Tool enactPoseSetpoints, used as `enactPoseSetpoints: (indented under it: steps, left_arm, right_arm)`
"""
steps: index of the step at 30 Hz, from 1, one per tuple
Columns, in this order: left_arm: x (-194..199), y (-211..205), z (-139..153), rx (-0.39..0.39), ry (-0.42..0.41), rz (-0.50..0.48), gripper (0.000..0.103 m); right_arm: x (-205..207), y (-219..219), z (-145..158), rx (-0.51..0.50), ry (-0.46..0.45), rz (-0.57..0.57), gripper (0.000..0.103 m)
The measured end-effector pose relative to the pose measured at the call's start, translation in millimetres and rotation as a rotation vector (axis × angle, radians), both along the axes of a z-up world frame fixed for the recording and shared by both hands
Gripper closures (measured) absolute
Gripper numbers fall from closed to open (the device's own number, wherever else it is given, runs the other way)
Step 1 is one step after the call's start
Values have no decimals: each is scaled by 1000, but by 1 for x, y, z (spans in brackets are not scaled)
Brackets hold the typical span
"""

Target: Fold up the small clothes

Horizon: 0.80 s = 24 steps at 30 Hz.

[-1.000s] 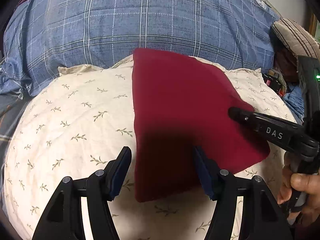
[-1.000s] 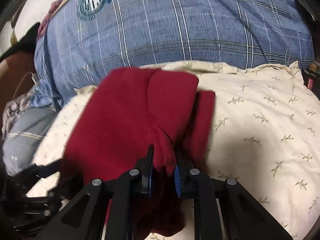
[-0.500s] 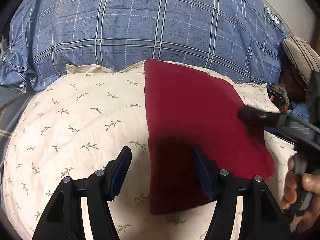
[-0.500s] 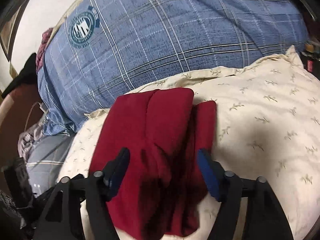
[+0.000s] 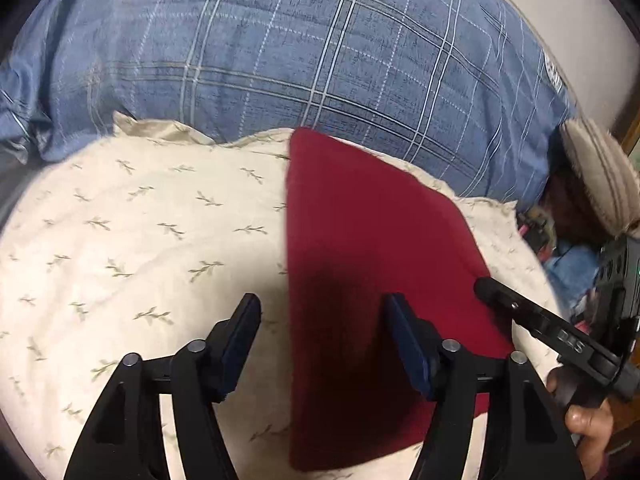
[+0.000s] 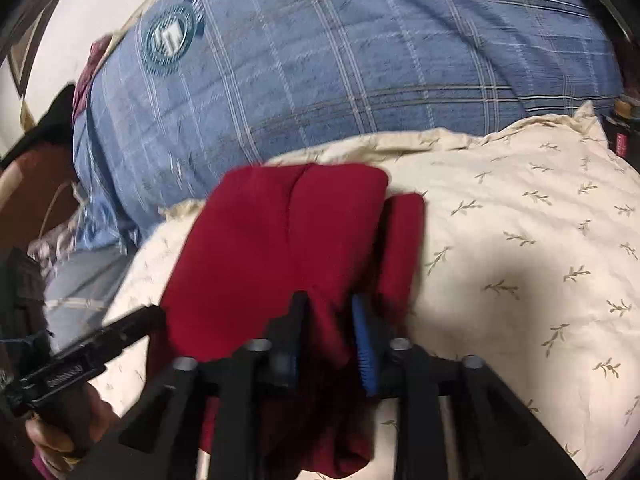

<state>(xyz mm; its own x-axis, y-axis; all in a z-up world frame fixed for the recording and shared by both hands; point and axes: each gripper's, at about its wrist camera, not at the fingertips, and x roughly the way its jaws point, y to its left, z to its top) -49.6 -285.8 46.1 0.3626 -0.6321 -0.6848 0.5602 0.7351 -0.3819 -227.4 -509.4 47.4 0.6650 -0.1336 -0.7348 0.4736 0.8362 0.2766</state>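
Lying on the cream pillow (image 5: 120, 240), the red garment (image 5: 360, 240) points lengthwise at the blue pillow (image 5: 280, 60); left gripper (image 5: 320, 344) fingers stand apart, right gripper (image 6: 328, 332) fingers, just opening, pinch its fold

Left gripper (image 5: 320, 344): bare cream pillow (image 5: 140, 240) under and beyond its left jaw, passable. Red cloth (image 5: 360, 240) lies under its right jaw. Blue plaid pillow (image 5: 300, 60) walls off the far side.
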Motion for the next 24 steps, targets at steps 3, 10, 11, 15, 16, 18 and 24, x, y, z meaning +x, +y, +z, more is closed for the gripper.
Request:
enactPoseSetpoints:
  steps: [3,10,11,15,16,18,24]
  left_arm:
    - [15,-3,-11,-42,62,-16,31]
    - [40,-22,-35,-48,120,-65,21]
    - [43,-27,-37,-47,127,-71,20]
    - [49,-41,-38,-40,109,-109,36]
    - [48,-42,-36,-34,102,-111,39]
    - [43,-42,-29,-24,90,-114,48]
    - [17,-7,1,-47,81,-111,49]
  right_arm:
    - [-3,-18,-9,84,-62,-36,17]
    - [19,-42,-40,207,-88,-7,15]
    - [24,-38,-40,193,-75,32,22]
    - [33,-22,-35,135,-40,89,47]
    - [32,-21,-31,129,-41,91,54]
    - [29,-21,-22,146,-56,89,62]
    - [10,17,5,158,-65,135,67]
